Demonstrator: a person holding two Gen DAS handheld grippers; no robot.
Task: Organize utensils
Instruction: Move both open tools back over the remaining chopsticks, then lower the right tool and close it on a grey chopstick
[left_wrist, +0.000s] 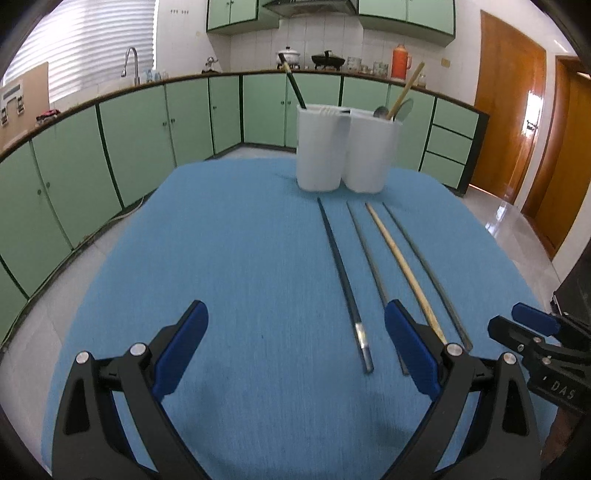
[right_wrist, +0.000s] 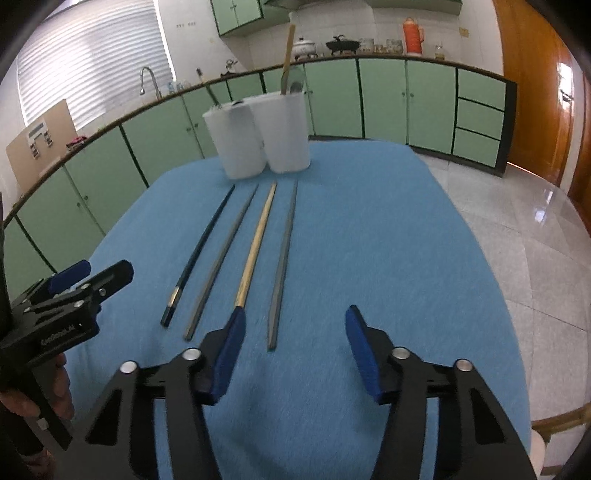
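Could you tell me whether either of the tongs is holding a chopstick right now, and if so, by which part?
Nothing is held. The left tongs and right tongs are both open above the blue cloth.

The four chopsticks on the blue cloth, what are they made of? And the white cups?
The tan chopstick looks like bamboo or wood: pale yellow and matte. The two grey chopsticks look like metal, dull grey, though they could be plastic. The black chopstick has a shiny silver band near its end; probably plastic or lacquered wood. The white cups look like smooth, slightly see-through plastic.
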